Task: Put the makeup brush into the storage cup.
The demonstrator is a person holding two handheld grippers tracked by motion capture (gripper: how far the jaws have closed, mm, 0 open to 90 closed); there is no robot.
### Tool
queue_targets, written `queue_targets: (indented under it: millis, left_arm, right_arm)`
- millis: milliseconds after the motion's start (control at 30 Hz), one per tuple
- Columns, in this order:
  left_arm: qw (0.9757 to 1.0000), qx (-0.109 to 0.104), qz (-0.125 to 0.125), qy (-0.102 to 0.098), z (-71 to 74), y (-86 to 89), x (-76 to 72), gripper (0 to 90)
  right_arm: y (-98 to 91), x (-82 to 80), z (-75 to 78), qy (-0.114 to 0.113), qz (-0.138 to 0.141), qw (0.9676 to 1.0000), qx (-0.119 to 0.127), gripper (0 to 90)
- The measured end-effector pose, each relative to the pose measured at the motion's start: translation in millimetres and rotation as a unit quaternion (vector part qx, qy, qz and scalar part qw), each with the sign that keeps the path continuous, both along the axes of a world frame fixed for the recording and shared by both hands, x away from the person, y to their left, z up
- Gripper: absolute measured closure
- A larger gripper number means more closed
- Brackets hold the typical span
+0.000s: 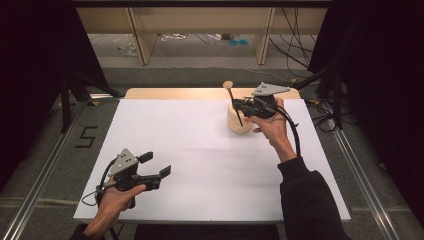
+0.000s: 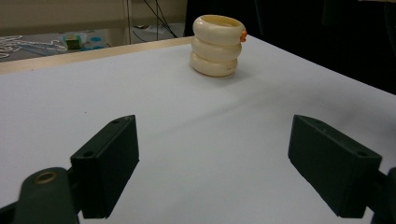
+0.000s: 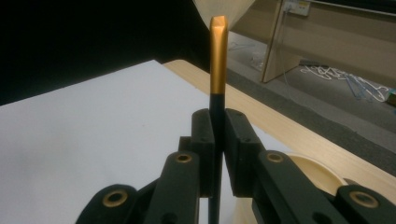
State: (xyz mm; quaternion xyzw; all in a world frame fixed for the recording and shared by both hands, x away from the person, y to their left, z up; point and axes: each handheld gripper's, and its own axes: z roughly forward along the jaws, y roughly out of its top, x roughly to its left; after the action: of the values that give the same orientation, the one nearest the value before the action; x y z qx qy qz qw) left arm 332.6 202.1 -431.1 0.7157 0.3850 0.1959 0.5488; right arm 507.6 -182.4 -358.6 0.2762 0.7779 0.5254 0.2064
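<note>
Right gripper [image 1: 239,106] sits directly above the cream ribbed holder [image 1: 239,125], jaws clamped on the dark stem of a spoon [image 3: 218,56]; stem runs down into the holder, gold-and-wood end rising above. Left gripper [image 1: 159,165] rests well away from the holder at the near-left table [image 1: 200,150] corner, jaws wide, nothing between.

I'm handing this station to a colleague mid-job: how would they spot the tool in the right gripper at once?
Start at the white table and look to its far right part, where a cream ringed holder stands. Just above it the right gripper is shut on a thin spoon. It is a dark stick with a wooden-coloured upper part and a small round end, tilted over the holder, the one slender thing there.
</note>
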Motion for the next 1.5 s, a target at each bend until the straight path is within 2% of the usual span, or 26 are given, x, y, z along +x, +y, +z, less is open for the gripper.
queue_targets:
  millis: [900,1033,1200,1400,1500]
  left_arm:
    - [1.0000,0.000,-0.002,0.001,-0.2,-0.3,0.2,15.8]
    - [1.0000,0.000,-0.001,0.002,-0.5,0.1,0.4,15.8]
    - [1.0000,-0.002,-0.001,0.002,-0.4,0.0,0.2,15.8]
    - [1.0000,-0.002,-0.002,0.002,-0.3,0.0,0.2,15.8]
    - [1.0000,0.000,-0.001,0.002,-0.6,0.1,0.4,15.8]
  right_arm:
    - [-12.8,19.3,0.5,-0.019,-0.040,0.9982,0.039,83.0]
    - [-11.9,22.7,4.3,-0.031,-0.044,0.9973,0.049,82.9]
    - [-11.4,27.3,5.2,-0.032,-0.053,0.9965,0.057,82.9]
    - [-18.1,32.2,3.0,-0.028,-0.065,0.9953,0.066,82.9]
    - [-22.8,35.5,2.9,-0.035,-0.074,0.9940,0.073,82.9]
